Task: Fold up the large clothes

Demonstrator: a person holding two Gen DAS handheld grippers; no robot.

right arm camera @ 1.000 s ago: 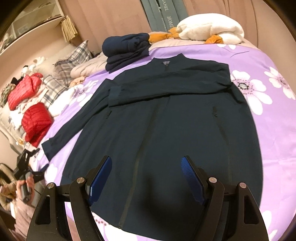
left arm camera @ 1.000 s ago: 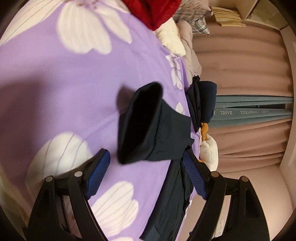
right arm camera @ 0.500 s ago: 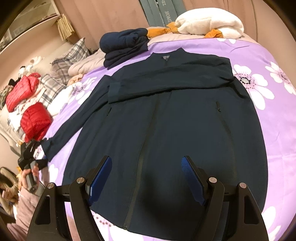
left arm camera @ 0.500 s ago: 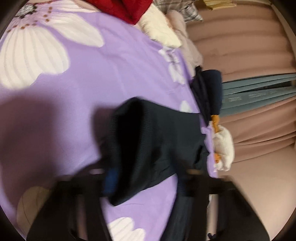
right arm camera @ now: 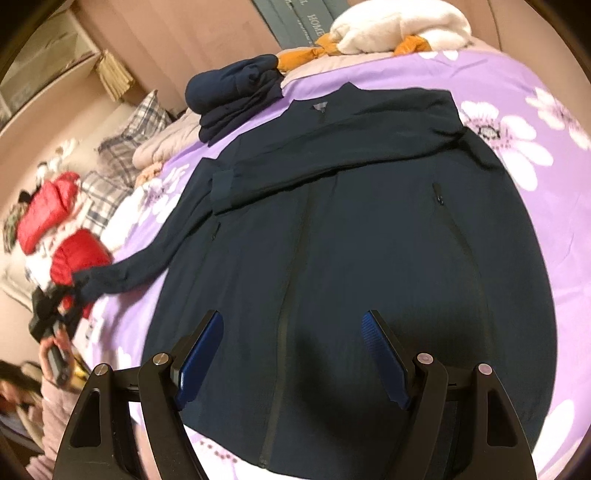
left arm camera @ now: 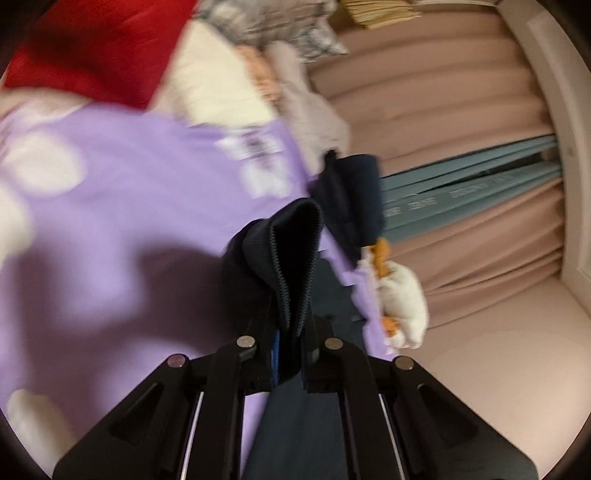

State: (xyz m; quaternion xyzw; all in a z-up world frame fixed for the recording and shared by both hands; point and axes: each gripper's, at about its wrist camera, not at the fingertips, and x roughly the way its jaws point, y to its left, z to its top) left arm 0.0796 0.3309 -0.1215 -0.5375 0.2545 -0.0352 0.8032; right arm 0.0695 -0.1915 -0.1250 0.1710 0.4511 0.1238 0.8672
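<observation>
A dark navy jacket (right arm camera: 351, 251) lies flat, front up, on the purple flowered bedspread (right arm camera: 517, 92). One sleeve is folded across its chest. The other sleeve (right arm camera: 147, 258) stretches out to the left. In the left wrist view my left gripper (left arm camera: 290, 332) is shut on that sleeve's ribbed cuff (left arm camera: 291, 243), which stands up from between the pads, raised above the bed. The right wrist view shows the left gripper (right arm camera: 70, 295) small at the left edge, holding the cuff end. My right gripper (right arm camera: 291, 332) hovers open over the jacket's lower part, nothing between its fingers.
A stack of folded navy clothes (right arm camera: 236, 99) sits at the head of the bed beside a white and orange bundle (right arm camera: 399, 26). Red padded jackets (right arm camera: 77, 254) and plaid pillows (right arm camera: 129, 133) lie along the left side. A person's hand (right arm camera: 55, 354) holds the left gripper. Pink curtains (left arm camera: 443, 92) hang behind.
My left gripper closed on the sleeve cuff and lifted it off the bedspread. The right gripper stayed open over the jacket, rolling slightly.
</observation>
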